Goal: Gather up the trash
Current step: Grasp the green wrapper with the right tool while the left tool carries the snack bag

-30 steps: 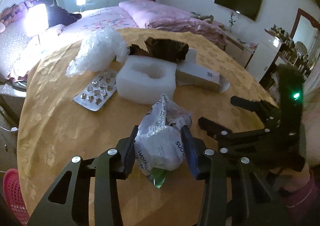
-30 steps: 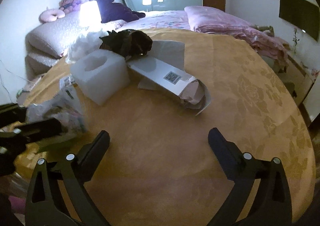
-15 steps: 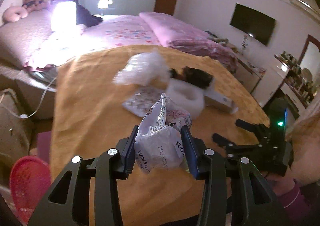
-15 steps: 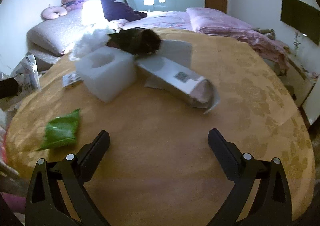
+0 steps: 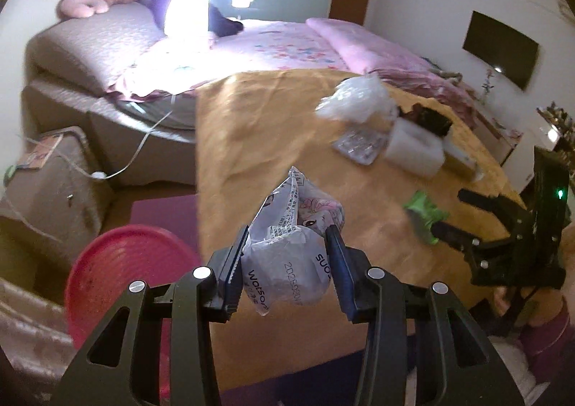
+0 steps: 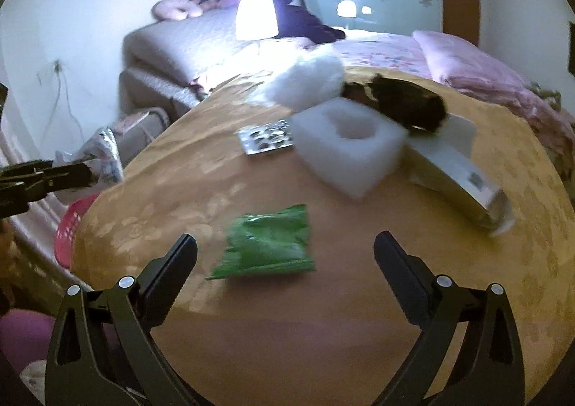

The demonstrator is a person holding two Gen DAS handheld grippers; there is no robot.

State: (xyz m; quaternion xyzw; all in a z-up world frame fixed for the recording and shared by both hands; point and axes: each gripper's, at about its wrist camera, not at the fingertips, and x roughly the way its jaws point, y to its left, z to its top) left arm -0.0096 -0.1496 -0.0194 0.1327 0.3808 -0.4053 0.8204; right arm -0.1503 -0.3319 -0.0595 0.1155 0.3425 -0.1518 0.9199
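My left gripper (image 5: 285,253) is shut on a crumpled white printed wrapper (image 5: 287,247) and holds it in the air past the table's left edge, near a pink basket (image 5: 122,276) on the floor. My right gripper (image 6: 285,262) is open and empty, just above a green wrapper (image 6: 267,244) that lies on the yellow tablecloth (image 6: 179,190). The green wrapper also shows in the left wrist view (image 5: 424,215), in front of the right gripper (image 5: 452,215). The pink basket shows in the right wrist view (image 6: 70,229) below the table's left edge.
Further back on the table lie a white foam block (image 6: 348,143), a blister pack (image 6: 267,140), a crumpled clear plastic bag (image 6: 305,80), a dark crumpled bag (image 6: 406,104) and a white carton (image 6: 456,172). A bed and a lit lamp (image 6: 255,17) stand behind.
My left gripper has lifted the white wrapper off the table and swung left toward the pink basket. The green wrapper beneath it was uncovered. My right gripper has moved left over the green wrapper.
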